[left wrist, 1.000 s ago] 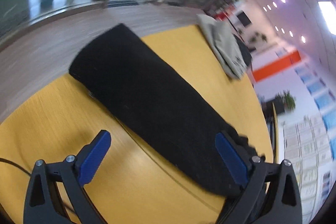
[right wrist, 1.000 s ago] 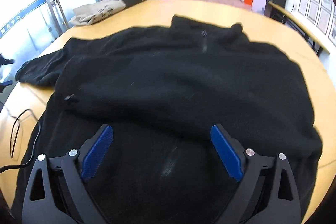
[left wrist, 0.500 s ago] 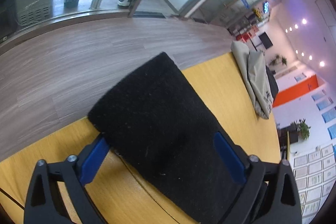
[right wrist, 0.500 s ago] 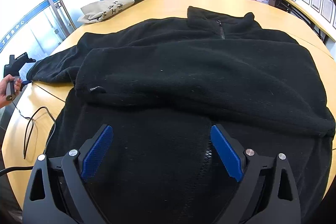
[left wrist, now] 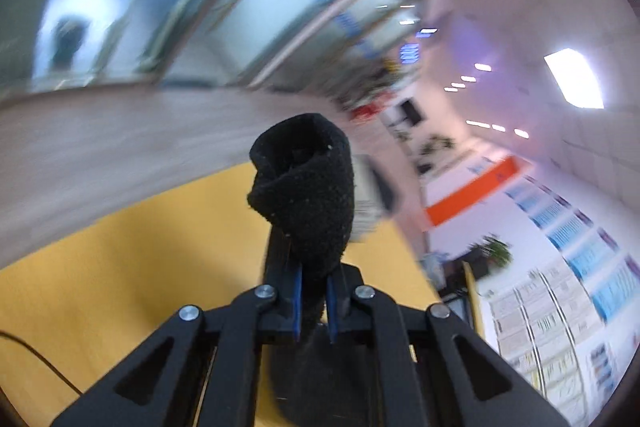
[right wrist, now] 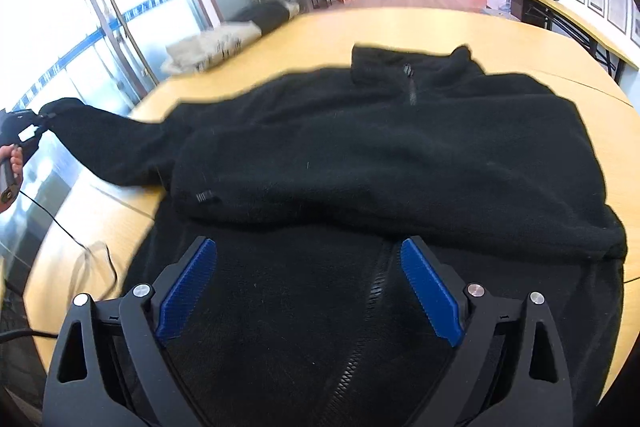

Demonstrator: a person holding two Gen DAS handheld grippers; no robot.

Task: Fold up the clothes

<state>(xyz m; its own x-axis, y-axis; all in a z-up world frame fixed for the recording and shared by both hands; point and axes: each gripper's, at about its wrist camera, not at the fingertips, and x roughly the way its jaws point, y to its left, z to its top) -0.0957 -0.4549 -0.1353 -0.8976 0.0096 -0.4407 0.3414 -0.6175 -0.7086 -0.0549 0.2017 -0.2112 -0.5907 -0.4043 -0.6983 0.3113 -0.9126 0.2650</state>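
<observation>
A black fleece jacket (right wrist: 380, 155) lies spread on the yellow wooden table (right wrist: 400, 27), collar far, zip toward me, one sleeve folded across its body. My right gripper (right wrist: 308, 287) hovers open over the lower front of the jacket, empty. My left gripper (left wrist: 314, 303) is shut on the cuff of the jacket's other sleeve (left wrist: 308, 195), which bunches up between the blue pads and is lifted off the table. In the right wrist view that sleeve (right wrist: 104, 139) stretches out to the left edge, where the left gripper (right wrist: 24, 125) holds it.
A folded beige garment (right wrist: 212, 45) and a dark one (right wrist: 264, 17) lie at the table's far left corner. A black cable (right wrist: 68, 239) trails over the table's left side. Glass doors and wood floor lie beyond the table edge.
My left gripper has closed on the sleeve cuff and lifted it; half a second ago it was open around the flat sleeve. The right gripper has stayed open over the jacket.
</observation>
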